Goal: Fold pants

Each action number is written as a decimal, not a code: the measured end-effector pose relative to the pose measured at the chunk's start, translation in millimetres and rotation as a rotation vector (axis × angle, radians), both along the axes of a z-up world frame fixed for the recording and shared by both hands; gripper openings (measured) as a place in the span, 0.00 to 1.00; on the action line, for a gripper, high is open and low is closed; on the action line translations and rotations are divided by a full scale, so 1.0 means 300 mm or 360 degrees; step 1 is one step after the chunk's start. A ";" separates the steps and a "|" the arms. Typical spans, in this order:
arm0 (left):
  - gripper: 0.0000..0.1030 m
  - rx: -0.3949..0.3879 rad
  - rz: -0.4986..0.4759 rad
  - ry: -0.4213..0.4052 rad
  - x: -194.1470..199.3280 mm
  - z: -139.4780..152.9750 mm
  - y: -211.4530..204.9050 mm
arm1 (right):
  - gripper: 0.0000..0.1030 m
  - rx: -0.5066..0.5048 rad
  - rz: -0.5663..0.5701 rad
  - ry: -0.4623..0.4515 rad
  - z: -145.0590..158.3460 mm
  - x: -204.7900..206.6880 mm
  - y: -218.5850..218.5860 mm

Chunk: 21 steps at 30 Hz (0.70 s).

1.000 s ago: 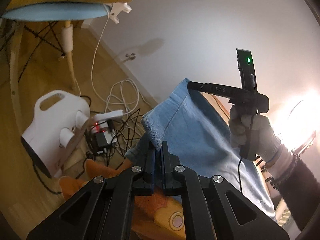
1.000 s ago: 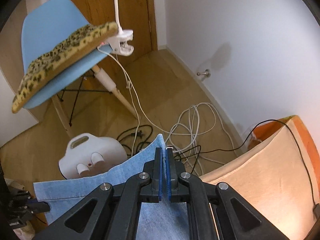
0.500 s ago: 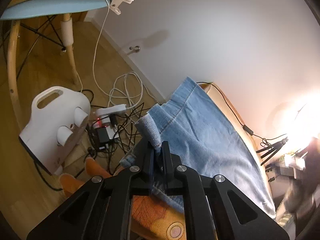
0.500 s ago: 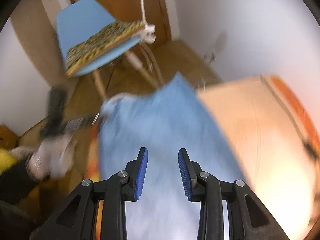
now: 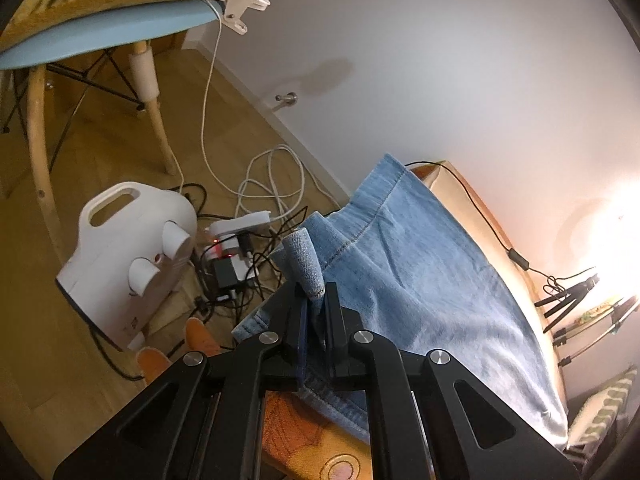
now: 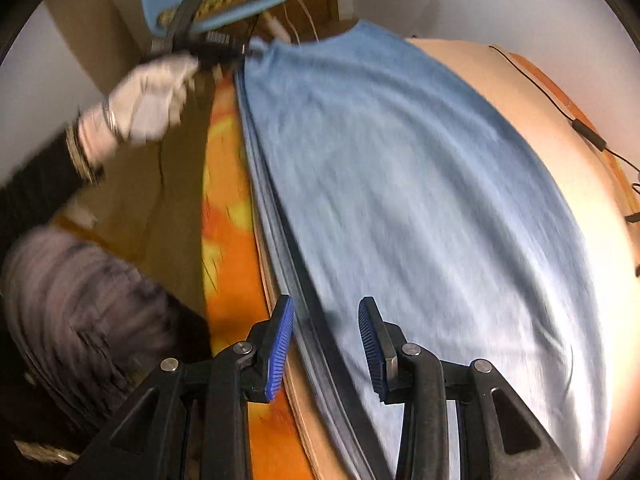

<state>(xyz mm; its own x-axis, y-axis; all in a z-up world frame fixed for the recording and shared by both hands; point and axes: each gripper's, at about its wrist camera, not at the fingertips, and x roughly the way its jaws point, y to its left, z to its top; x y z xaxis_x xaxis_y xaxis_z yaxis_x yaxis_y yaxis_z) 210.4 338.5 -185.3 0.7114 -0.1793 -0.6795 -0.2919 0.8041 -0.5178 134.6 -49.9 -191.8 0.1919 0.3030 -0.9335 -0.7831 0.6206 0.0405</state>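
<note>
Light blue denim pants [image 5: 420, 280] lie spread along an orange-and-cream table [image 5: 320, 452]; in the right wrist view the pants [image 6: 420, 200] fill the middle. My left gripper [image 5: 314, 308] is shut on a corner of the pants at the table's near end; it also shows in the right wrist view [image 6: 244, 50], held by a gloved hand. My right gripper [image 6: 326, 344] is open and empty, just above the pants' left edge at the other end. That view is motion-blurred.
A white heater [image 5: 128, 256], a power strip and tangled cables [image 5: 256, 224] sit on the wooden floor beyond the table end. A blue chair [image 5: 100, 36] with a leopard cushion stands behind. A black cable [image 6: 580, 128] runs along the table's far edge by the wall.
My right gripper let go of the pants' corner, opened, and swung back along the table to the other end. My left gripper stays shut on its corner, lowered slightly.
</note>
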 end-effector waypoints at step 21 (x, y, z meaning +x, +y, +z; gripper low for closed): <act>0.06 0.0000 0.0058 -0.0009 -0.044 0.056 0.017 | 0.01 -0.0051 -0.0014 -0.0220 0.084 -0.072 -0.118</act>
